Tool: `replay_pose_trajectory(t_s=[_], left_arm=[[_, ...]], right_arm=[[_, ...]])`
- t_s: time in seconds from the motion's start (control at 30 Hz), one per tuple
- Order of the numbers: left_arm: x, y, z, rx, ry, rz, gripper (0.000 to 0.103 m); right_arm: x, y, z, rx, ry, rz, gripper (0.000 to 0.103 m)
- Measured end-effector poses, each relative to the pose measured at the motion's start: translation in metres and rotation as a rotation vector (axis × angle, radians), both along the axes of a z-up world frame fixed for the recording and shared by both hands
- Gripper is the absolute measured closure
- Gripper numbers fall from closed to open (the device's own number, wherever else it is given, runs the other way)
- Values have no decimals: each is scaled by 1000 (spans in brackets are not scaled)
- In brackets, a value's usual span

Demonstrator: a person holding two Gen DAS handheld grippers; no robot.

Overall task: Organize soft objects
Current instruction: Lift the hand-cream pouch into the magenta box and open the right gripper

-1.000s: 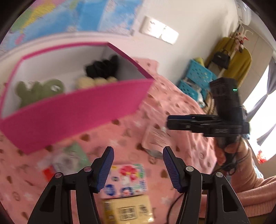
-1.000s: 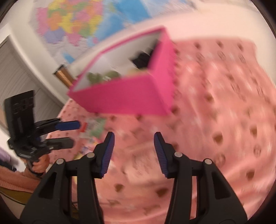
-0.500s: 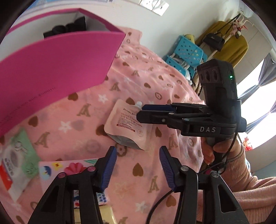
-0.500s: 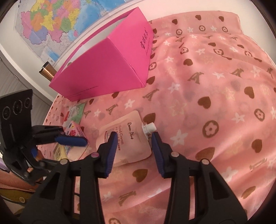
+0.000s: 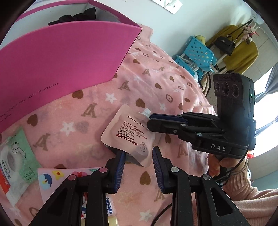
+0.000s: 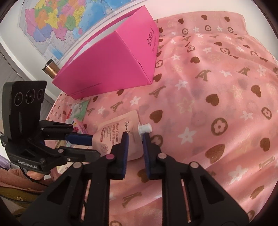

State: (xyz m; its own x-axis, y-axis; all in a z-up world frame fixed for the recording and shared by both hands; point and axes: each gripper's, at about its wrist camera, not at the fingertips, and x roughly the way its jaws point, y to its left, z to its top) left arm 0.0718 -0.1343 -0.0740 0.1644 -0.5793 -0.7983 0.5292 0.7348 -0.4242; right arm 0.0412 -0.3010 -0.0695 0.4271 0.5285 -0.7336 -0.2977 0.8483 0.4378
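Note:
A pale pink hand cream pouch with a white spout lies on the pink patterned blanket. My left gripper is shut on the pouch's bottom corner; the right wrist view shows it from the side. My right gripper has the pouch's top edge beside the spout between its closing jaws, and the pads meet it. Seen from the left wrist, the right gripper reaches in from the right. The open pink box stands behind, with a black soft item inside.
A green tissue pack, a flowered pack and a yellow pack lie left of the pouch. Blue baskets stand beyond the bed's edge. A map hangs on the wall and a brown flask stands by the box.
Both grippers came down onto the pouch, the left swinging right from the packs. Their jaws narrowed from wide apart to closed around the pouch's two ends.

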Motion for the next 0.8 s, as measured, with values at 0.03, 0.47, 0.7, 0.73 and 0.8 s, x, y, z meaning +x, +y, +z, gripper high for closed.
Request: replay_pose_trajectory(t_s=[0.03, 0.47, 0.7, 0.73, 0.8], left_arm=[[-1, 0, 2, -1, -7, 3, 72], [-10, 21, 62, -45, -170, 33, 72], [-5, 33, 94, -53, -252, 65, 72], [-4, 35, 98, -54, -262, 71, 72], [0, 38, 109, -53, -288, 81, 72]], right_arm=[[-1, 0, 1, 3, -2, -1, 83], [-7, 11, 59, 30, -152, 40, 83], [-1, 24, 91, 20, -235, 74, 83], [2, 26, 97, 17, -251, 79, 83], [7, 30, 105, 19, -275, 89, 83]])
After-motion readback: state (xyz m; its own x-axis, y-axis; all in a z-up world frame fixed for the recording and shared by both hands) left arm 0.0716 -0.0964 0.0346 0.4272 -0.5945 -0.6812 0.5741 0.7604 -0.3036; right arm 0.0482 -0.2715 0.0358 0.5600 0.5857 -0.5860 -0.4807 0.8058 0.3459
